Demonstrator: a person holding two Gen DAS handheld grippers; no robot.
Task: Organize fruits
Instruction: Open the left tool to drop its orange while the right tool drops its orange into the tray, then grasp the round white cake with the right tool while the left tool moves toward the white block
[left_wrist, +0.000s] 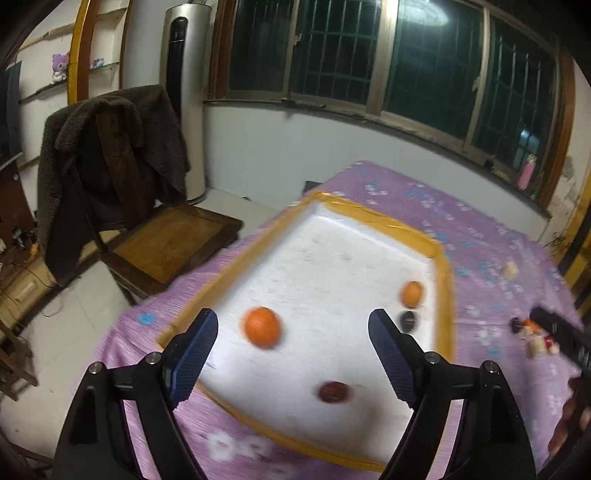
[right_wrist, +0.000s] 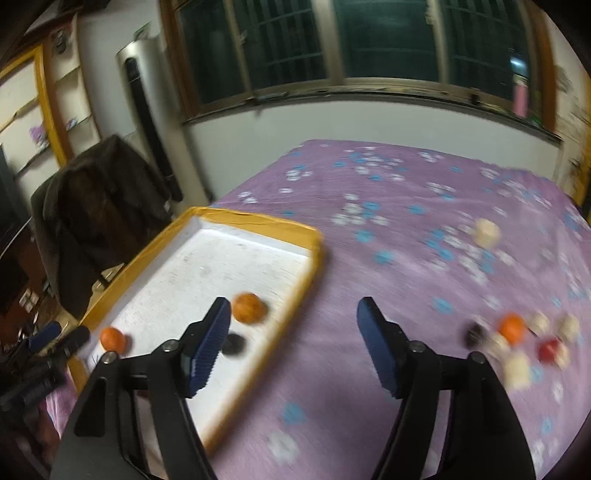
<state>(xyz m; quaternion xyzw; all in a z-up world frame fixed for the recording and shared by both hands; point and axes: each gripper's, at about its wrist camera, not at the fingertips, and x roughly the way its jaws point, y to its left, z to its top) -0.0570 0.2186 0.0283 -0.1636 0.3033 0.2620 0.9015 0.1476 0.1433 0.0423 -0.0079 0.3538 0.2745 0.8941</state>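
Observation:
A white tray with a yellow taped rim (left_wrist: 445, 280) (right_wrist: 314, 254) lies on the purple bedspread. In it are a large orange (left_wrist: 263, 326) (right_wrist: 112, 339), a smaller orange (left_wrist: 412, 294) (right_wrist: 249, 307), a dark red fruit (left_wrist: 333, 392) and a black fruit (left_wrist: 409, 320) (right_wrist: 233, 344). My left gripper (left_wrist: 291, 354) is open and empty above the tray. My right gripper (right_wrist: 295, 343) is open and empty above the tray's right rim. A blurred pile of fruits (right_wrist: 517, 343) (left_wrist: 535, 334) lies on the bedspread to the right.
A lone pale fruit (right_wrist: 487, 230) (left_wrist: 511, 270) lies farther back on the bedspread (right_wrist: 406, 192). A wooden chair (left_wrist: 162, 243) with a dark coat stands left of the bed. The right gripper's body (left_wrist: 561, 332) shows at the left view's right edge.

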